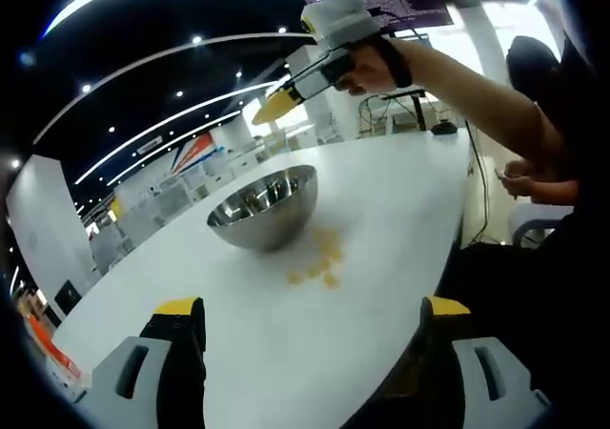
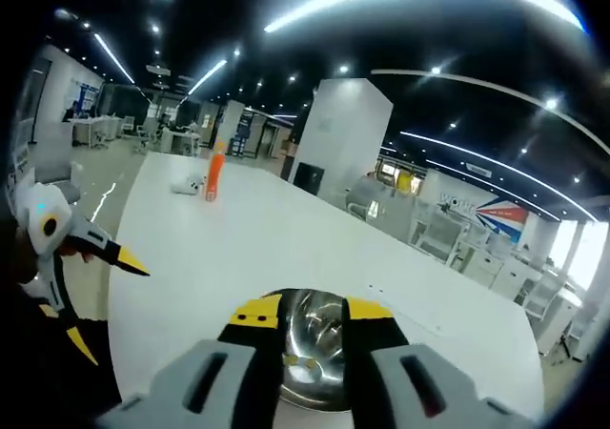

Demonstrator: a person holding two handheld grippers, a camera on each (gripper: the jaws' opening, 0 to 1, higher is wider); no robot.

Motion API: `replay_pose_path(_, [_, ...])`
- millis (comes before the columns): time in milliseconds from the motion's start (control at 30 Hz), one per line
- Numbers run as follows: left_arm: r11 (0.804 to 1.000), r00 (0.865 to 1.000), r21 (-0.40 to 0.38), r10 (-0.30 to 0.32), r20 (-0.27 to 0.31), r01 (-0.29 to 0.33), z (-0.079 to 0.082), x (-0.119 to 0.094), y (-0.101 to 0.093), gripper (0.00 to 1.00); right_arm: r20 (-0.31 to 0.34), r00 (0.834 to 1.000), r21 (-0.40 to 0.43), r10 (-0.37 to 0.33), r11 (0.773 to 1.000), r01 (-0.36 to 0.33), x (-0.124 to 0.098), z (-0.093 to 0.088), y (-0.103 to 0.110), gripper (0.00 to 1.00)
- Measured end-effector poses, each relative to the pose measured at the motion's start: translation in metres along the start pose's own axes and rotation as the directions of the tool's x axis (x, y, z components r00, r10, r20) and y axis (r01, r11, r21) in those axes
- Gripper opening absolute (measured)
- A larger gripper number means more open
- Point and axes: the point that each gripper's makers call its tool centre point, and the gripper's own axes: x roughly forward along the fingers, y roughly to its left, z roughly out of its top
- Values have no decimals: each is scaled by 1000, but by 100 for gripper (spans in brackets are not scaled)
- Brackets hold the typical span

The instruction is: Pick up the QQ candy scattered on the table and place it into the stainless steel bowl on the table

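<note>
Left gripper view: my left gripper [image 1: 310, 338] sits low at 6 o'clock, jaws spread wide, nothing between them. QQ candy [image 1: 321, 262] is a loose scatter of small yellow pieces on the white tabletop [image 1: 400, 200], just beside the stainless steel bowl [image 1: 264, 205] at about its 4 o'clock. Bowl looks to hold something already, can't tell what.

Right gripper [image 1: 286, 98] is up in the air above and behind the bowl, at 12 o'clock from it, held in a hand [image 1: 367, 67]. In right gripper view its jaws [image 2: 305, 319] are close but with a gap, bowl [image 2: 310, 348] showing through it; can't tell if a piece is pinched.

Handling, my guess: pieces are light, small, soft and springy, maybe a bit slick. Take one piece at a time, jaws straddling it across the middle, tips down to the tabletop, gentle close. Hard squeeze likely squirts it out or deforms it. Pick outliers first; clustered ones will nudge each other.

An orange bottle [image 2: 215, 176] stands far off at 11 o'clock in right gripper view, well apart.
</note>
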Motion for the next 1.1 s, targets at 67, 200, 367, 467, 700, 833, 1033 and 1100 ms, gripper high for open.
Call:
replay_pose_path(67, [1000,1000,-1,-3,3,3,0,0,-1,94,11,1000,-13,1,1000,-1,-3,7,1,22])
replay_pose_path(200, [1000,1000,0,-3,0,3,0,0,-1,94,41,999,-29,0,1000,1,-10,24,-1,22])
replay_pose_path(367, [1000,1000,-1,-4,1,4,1,1,-1,94,65,998,-70,-3,998,8,-22,44,3,22])
replay_pose_path(467, [1000,1000,1,-4,-1,4,0,2,-1,93,93,996,-103,12,995,-2,-33,59,13,22])
replay_pose_path(700, [1000,1000,3,-11,6,11,3,3,-5,93,160,986,-172,42,985,-15,-57,94,36,22])
replay_pose_path(833, [1000,1000,5,-8,7,8,3,2,-4,93,199,978,-202,59,979,-18,-73,115,47,22])
replay_pose_path(1033, [1000,1000,2,-9,13,9,4,2,-4,93,242,965,-240,98,970,-39,-93,131,72,22])
replay_pose_path(1100, [1000,1000,1,-9,13,9,3,2,-4,93,248,962,-243,113,969,-52,-96,130,82,22])
